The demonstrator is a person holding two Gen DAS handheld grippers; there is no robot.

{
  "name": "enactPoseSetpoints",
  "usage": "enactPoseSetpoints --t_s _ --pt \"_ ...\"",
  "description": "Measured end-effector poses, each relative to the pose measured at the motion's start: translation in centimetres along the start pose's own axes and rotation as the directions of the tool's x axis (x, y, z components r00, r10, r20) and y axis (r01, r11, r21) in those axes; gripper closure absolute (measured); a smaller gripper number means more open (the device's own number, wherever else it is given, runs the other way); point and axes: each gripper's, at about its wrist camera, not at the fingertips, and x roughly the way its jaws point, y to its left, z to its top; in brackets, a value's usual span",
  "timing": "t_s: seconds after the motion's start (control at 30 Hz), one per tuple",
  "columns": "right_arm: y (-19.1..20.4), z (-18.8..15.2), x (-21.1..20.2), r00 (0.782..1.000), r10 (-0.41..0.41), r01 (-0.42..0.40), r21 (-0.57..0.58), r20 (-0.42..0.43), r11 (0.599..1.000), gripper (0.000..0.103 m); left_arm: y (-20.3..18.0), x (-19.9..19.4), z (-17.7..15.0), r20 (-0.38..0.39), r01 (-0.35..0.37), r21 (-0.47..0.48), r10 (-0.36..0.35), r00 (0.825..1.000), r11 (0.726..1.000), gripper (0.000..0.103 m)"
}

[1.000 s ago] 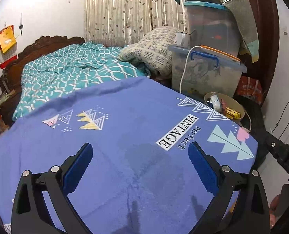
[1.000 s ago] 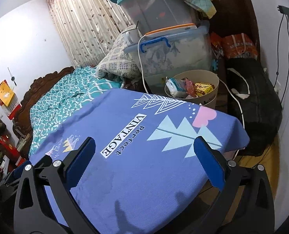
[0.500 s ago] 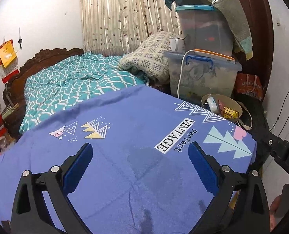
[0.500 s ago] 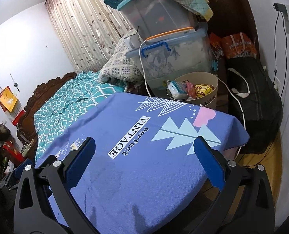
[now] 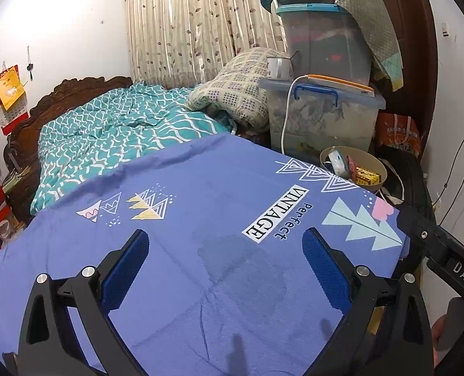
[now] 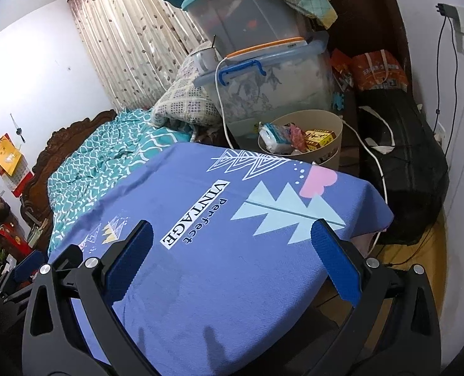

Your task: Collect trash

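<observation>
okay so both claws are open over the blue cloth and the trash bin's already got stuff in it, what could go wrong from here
1. The beige bin sits just past the far edge of the blue cloth, beside a white cable hanging from the storage box; a reaching claw might snag the cable.
2. The bin looks well filled, so a nudge could spill wrappers.

Blue printed cloth (image 5: 200, 250) over table
</observation>
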Motion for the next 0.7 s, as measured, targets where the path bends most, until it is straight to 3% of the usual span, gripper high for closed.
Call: enactPoseSetpoints --t_s 0.5,0.7 --pt "-0.9 -0.8 -2.4 0.990 -0.143 0.142 0.060 0.015 0.988 0.003 -0.9 2.1 0.5 -0.038 0.126 0.061 -0.123 0.992 0.990 0.009" --pt "-2.2 -0.9 -4.0 0.989 -0.144 0.145 -0.011 0.043 0.989 0.003 -2.3 1.1 0.7 -0.010 0.113 0.027 -0.113 0.994 0.993 0.009"
